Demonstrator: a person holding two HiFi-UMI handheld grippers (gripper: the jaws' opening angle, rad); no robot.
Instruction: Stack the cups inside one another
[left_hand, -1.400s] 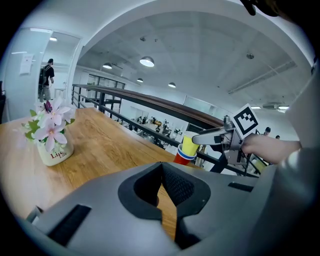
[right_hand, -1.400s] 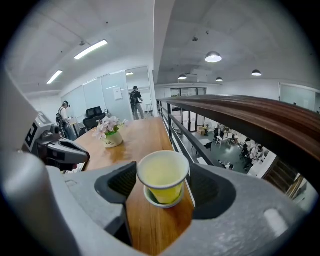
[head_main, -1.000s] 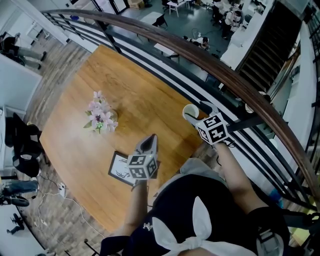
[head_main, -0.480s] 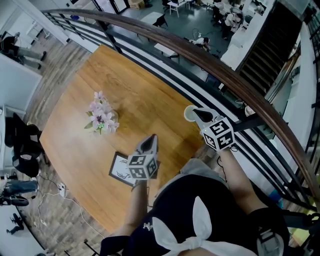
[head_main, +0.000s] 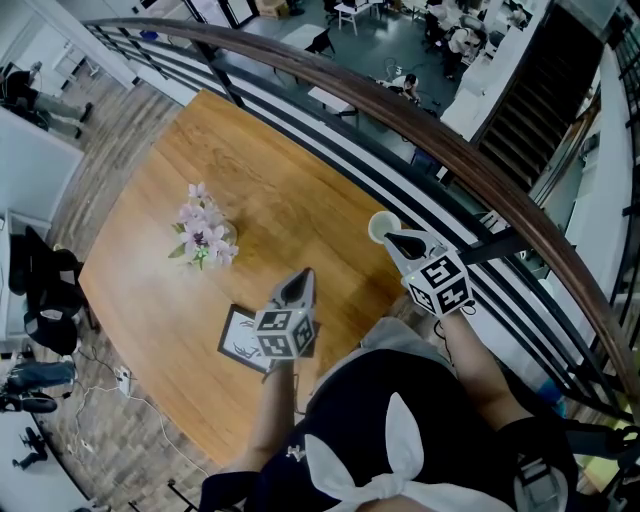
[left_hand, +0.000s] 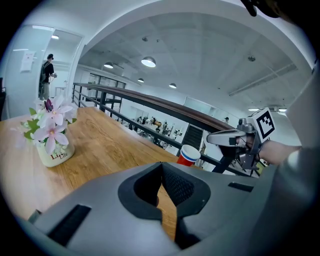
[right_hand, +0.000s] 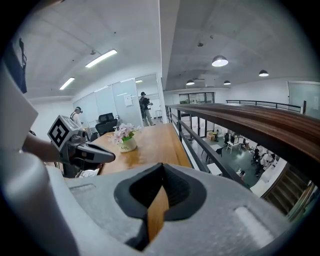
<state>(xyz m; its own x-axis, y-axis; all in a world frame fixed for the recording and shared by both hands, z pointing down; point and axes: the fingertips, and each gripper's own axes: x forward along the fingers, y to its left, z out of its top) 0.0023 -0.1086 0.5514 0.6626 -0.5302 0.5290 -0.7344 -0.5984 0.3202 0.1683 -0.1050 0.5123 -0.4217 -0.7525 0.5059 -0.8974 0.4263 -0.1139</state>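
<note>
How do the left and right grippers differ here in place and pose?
The right gripper is at the cup near the edge of the table. The left gripper hangs by a black-and-white card, clear of the cup. In the head view the left gripper points nearly straight up the picture, while the right gripper slants up-left. Shared: both have jaws together, nothing between them.

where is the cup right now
In the head view the cup stands near the right edge of the wooden table, beside the railing, just at the tip of the right gripper.
</note>
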